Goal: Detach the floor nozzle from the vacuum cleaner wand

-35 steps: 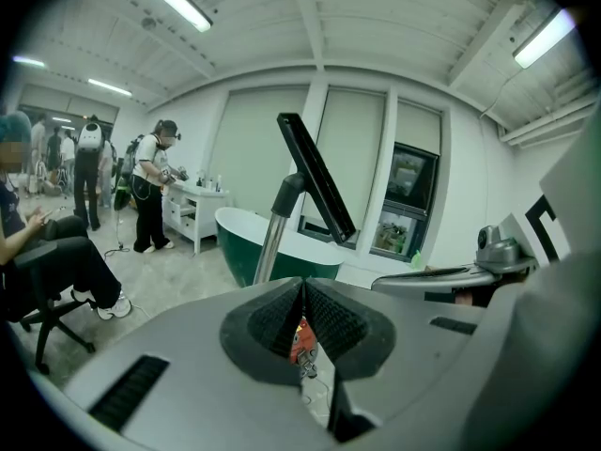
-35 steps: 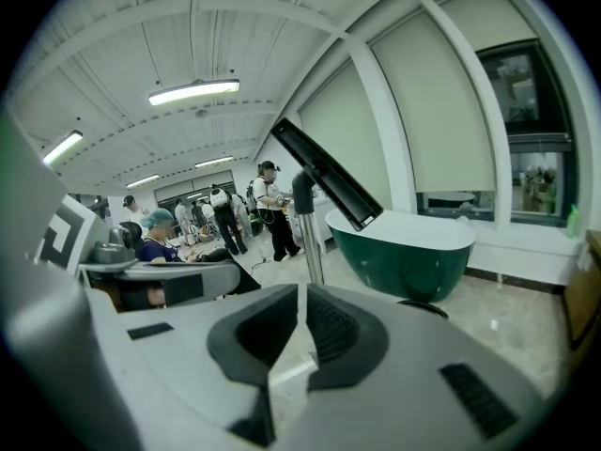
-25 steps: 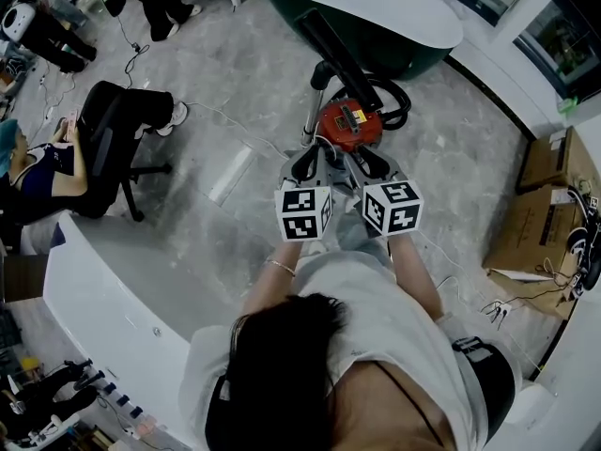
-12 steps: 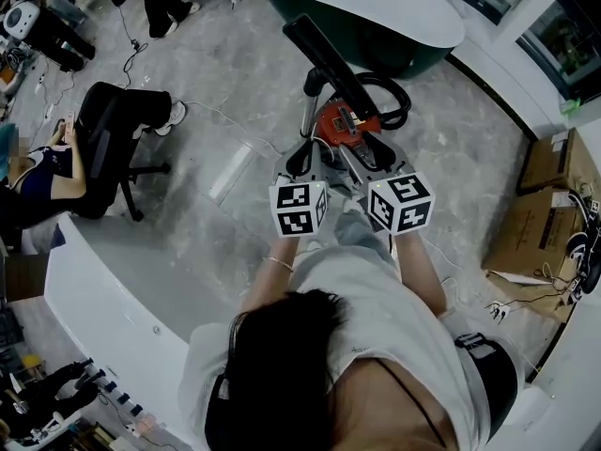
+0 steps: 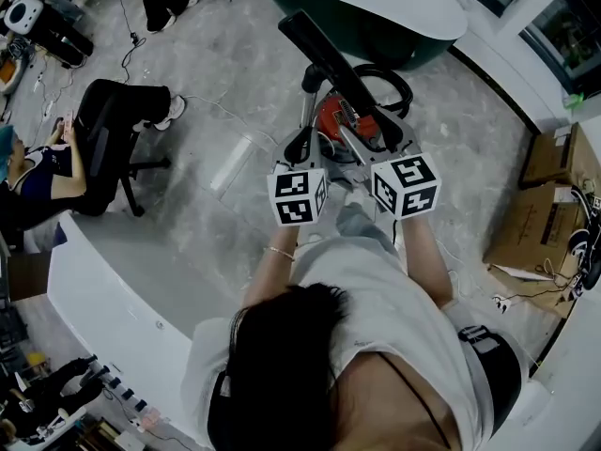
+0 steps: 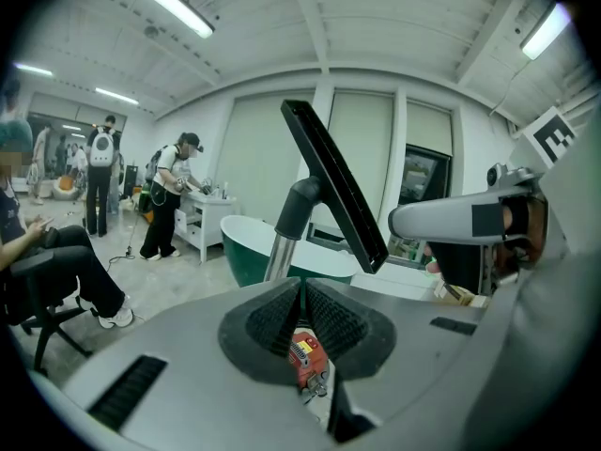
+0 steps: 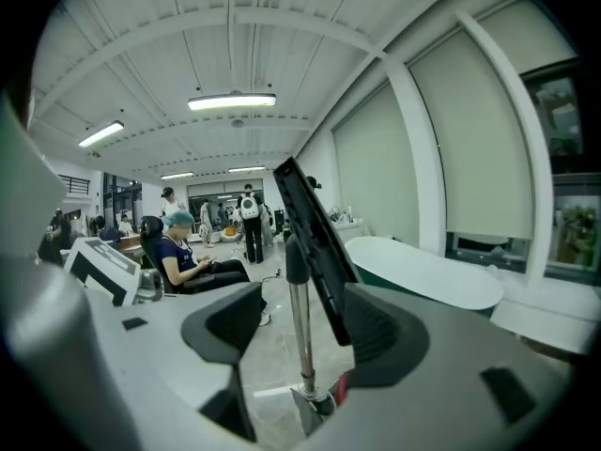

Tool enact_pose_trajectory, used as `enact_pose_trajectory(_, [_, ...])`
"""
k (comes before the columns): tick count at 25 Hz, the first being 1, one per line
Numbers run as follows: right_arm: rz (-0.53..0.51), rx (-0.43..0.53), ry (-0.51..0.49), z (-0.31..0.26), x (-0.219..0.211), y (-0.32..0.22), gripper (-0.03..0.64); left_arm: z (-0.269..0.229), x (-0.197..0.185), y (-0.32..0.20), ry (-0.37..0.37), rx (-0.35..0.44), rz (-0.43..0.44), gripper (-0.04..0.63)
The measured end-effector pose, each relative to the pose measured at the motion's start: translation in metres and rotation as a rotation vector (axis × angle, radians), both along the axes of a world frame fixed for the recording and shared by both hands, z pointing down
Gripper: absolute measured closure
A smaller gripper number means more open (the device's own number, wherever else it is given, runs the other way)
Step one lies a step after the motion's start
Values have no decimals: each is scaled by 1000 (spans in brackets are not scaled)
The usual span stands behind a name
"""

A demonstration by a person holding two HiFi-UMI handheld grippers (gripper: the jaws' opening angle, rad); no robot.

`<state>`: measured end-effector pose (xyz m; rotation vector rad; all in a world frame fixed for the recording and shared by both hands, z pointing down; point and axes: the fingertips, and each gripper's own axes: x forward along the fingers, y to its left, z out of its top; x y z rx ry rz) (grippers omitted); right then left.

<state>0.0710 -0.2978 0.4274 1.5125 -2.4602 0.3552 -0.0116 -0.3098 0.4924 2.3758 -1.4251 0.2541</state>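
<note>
The black floor nozzle (image 5: pixel 322 53) sits raised on the end of the chrome wand (image 5: pixel 306 111), above the red vacuum body (image 5: pixel 338 120). My left gripper (image 5: pixel 300 150) is shut beside the wand's lower end; in the left gripper view its pads (image 6: pixel 282 313) meet with nothing seen between them, and the nozzle (image 6: pixel 333 186) stands behind. My right gripper (image 5: pixel 374 144) is opening. In the right gripper view the wand (image 7: pixel 300 332) stands in the gap between its jaws, touched by neither pad, and the nozzle (image 7: pixel 310 242) tilts above.
A green bathtub with a white rim (image 5: pixel 376 7) stands just beyond the vacuum, whose black hose (image 5: pixel 387 87) loops beside it. A seated person on an office chair (image 5: pixel 94 139) is at the left. Cardboard boxes (image 5: pixel 545 214) stand right, a white counter (image 5: pixel 113 289) lower left.
Both grippers have shifted up the picture and the right one outward to the right. The nozzle and wand now show further up and left.
</note>
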Motion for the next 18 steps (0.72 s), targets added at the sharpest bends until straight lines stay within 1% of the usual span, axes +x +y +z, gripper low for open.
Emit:
enact_pose_trajectory(3, [14, 18, 4, -7, 6, -8, 347, 4, -2, -1, -4, -13, -10, 587])
enact_pose_trajectory(5, [2, 22, 21, -8, 9, -13, 342, 8, -2, -3, -13, -21, -14, 588])
enact_pose_trajectory(10, [-54, -14, 46, -1, 12, -34, 337, 12, -3, -14, -88, 8, -6, 586])
enact_pose_trajectory(12, [-70, -23, 46, -1, 13, -42, 331, 12, -4, -18, -83, 1, -11, 587])
enact_pose_trajectory(15, [-122, -43, 61, 2, 11, -50, 321, 15, -6, -25, -65, -23, -31, 586])
enact_pose_trajectory(18, [-162, -66, 48, 5, 8, -56, 319, 18, -6, -30, -50, -37, -40, 586])
